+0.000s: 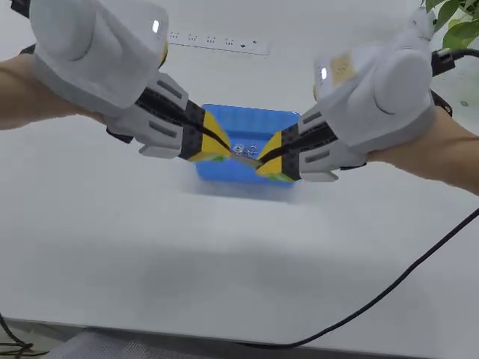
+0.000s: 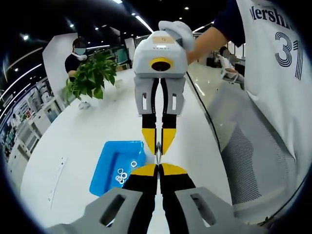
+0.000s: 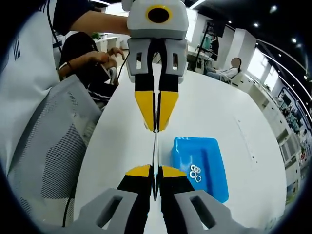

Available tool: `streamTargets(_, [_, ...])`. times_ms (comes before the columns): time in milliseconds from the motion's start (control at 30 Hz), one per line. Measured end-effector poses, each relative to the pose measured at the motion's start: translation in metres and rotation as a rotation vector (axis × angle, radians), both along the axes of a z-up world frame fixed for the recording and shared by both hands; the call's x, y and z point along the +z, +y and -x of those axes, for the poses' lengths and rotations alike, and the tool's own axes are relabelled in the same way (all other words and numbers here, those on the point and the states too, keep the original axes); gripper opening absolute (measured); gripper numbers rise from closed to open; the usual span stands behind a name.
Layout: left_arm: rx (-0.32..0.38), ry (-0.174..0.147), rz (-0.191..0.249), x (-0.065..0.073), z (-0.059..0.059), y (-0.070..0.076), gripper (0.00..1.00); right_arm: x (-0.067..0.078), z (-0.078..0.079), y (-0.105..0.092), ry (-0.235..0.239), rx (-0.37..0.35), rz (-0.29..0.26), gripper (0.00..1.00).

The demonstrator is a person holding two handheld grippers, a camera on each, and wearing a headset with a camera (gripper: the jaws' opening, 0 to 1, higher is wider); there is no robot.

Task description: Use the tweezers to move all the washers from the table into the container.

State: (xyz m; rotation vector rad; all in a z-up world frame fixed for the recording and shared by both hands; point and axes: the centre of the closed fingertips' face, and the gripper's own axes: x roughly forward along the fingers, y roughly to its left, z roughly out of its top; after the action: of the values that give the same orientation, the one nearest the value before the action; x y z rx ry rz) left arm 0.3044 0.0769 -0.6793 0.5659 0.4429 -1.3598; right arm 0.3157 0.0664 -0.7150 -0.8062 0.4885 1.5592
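- Left gripper [image 2: 158, 168], jaws closed, pinches one end of the tweezers [image 2: 158, 152]; right gripper [image 2: 158, 145] clamps the other, tips meeting.
- Right gripper view shows washers [image 3: 196, 172] clustered inside the blue container [image 3: 214, 190] at 3 o'clock.
- Head view blurs them, container at 12 o'clock behind both grippers.

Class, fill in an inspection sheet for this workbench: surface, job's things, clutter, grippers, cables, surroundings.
Surface: white table, plain.
Job's things: blue container holds several washers; tweezers span between the two grippers.
Clutter: nothing seen.
Grippers: left gripper and right gripper face each other tip to tip, each shut on the tweezers.
Cables: black cable crosses the near right; power strip lies at the far edge.
Surroundings: potted plant, mesh chair.
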Motion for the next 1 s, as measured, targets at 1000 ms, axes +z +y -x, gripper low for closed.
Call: streamTargets(1000, [0.028,0.137,-0.114,-0.106,-0.008,0.002,0.05,-0.083,0.005,-0.008,0.142,-0.016,0.067,0.06])
